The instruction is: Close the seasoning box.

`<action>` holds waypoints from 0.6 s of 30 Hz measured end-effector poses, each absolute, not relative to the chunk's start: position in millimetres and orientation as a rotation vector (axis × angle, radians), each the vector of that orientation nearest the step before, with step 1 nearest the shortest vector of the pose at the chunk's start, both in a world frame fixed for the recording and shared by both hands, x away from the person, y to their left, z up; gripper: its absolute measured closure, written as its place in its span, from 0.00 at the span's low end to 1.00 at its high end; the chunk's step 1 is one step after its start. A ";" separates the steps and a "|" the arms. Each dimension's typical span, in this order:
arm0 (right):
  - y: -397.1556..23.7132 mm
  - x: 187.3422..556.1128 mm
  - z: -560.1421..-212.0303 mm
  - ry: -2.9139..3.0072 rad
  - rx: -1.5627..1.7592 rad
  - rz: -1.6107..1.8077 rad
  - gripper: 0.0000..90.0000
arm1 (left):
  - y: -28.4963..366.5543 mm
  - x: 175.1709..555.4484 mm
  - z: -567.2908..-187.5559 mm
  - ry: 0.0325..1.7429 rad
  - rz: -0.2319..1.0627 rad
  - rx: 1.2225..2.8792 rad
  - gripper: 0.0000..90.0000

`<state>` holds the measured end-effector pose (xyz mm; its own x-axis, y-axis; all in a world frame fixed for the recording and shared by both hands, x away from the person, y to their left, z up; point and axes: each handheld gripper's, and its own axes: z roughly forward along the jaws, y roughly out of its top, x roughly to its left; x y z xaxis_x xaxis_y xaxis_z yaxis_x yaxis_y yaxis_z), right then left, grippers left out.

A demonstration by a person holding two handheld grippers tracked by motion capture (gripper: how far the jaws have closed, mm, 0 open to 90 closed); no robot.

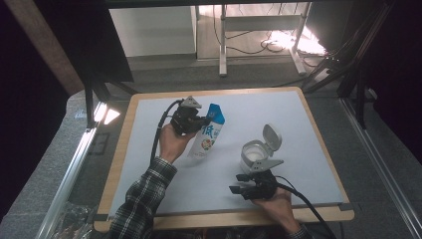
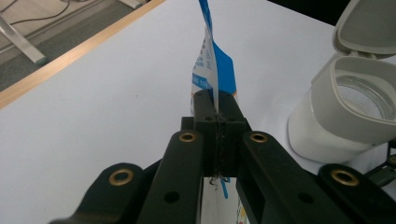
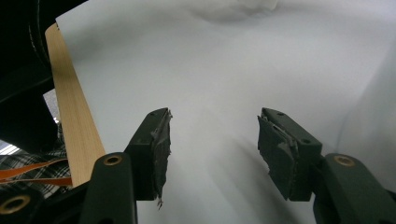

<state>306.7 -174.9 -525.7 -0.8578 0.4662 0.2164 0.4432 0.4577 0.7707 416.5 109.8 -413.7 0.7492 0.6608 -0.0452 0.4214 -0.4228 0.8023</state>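
On the surface [image 1: 149, 149], the pouch [image 1: 208, 133] stood left of the lidded container [image 1: 255, 155], near it, with the right gripper [image 1: 240, 183] before the container.

1. A white surface [image 1: 164, 189] with a wooden rim is seen under everything.
2. Grey floor [image 1: 378, 164] is seen around it.
3. A white metal frame [image 1: 259, 22] and loose cables [image 1: 271, 45] are seen beyond, brightly lit.
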 end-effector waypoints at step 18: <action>-195.9 306.3 -525.4 2.629 0.875 1.378 0.49 | 125.8 433.8 -420.8 0.878 0.419 1.985 0.99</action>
<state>306.3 -195.9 -525.4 -0.8391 0.5011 0.2116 0.4592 0.4441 0.7694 433.8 125.8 -420.8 0.6904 0.7220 -0.0465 0.4177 -0.3453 0.8404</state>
